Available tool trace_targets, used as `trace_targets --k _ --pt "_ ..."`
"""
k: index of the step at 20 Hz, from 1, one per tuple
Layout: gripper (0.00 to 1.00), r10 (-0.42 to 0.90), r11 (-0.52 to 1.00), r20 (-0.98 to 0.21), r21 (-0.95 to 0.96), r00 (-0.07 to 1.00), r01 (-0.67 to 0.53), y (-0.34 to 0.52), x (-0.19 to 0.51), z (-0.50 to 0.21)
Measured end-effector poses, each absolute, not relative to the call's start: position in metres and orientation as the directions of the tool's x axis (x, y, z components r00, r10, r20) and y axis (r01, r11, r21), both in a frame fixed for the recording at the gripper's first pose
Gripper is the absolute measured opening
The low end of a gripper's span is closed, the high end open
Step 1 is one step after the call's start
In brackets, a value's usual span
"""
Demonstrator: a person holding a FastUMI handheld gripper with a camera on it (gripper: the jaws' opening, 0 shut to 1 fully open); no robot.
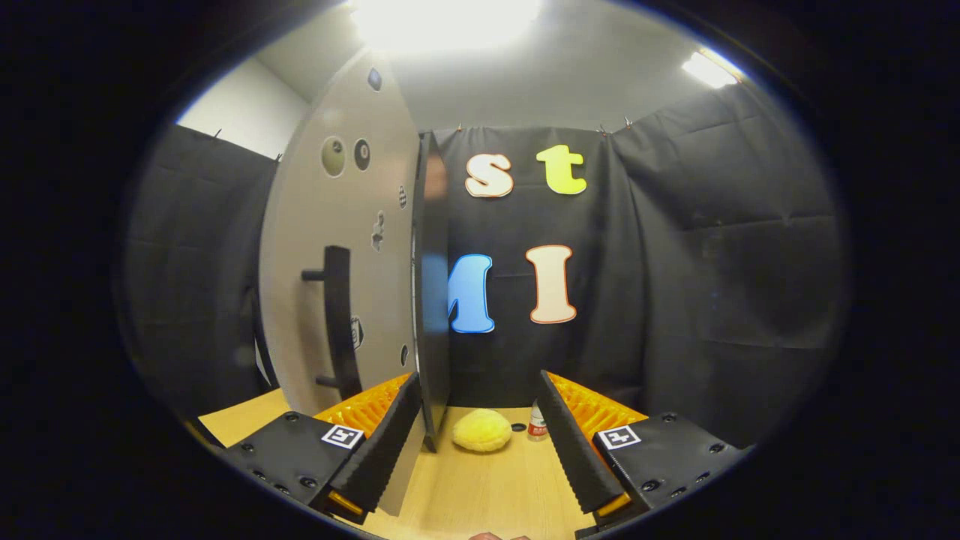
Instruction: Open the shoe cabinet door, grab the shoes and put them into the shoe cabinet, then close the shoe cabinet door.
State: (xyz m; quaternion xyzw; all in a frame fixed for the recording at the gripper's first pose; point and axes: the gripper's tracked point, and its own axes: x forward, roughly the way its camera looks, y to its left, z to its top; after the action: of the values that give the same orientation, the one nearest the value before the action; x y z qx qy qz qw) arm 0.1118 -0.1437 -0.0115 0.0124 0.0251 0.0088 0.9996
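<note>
Gripper view
Gripper [480, 390]: fingers spread wide, holding nothing.
Cabinet door [341, 247]: standing open, its edge just inside the left finger [382, 442]; black handle [339, 322] on its face.
Shoe [481, 430]: yellow, fuzzy, possibly a slipper; on the wooden surface [480, 487] just right of the door's edge, ahead of the fingers.
Small bottle [536, 421]: right of the shoe.

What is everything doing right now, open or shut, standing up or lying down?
Tool: open, fingers spread, holding nothing.
Cabinet door: swung open, its edge facing us beside the left finger.
Door handle: upright, untouched.
Yellow fluffy thing: lying on the wooden floor beyond the fingers.
Small bottle: standing upright by the right finger.
</note>
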Motion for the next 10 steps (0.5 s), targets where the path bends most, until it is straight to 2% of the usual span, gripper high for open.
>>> trace_targets --k 4,10 --pt "0.96 0.097 0.995 -0.049 0.028 0.994 -0.095 -0.135 0.133 -0.017" --pt "0.95 0.136 0.990 -0.089 0.041 0.987 -0.133 -0.106 0.147 -0.020"
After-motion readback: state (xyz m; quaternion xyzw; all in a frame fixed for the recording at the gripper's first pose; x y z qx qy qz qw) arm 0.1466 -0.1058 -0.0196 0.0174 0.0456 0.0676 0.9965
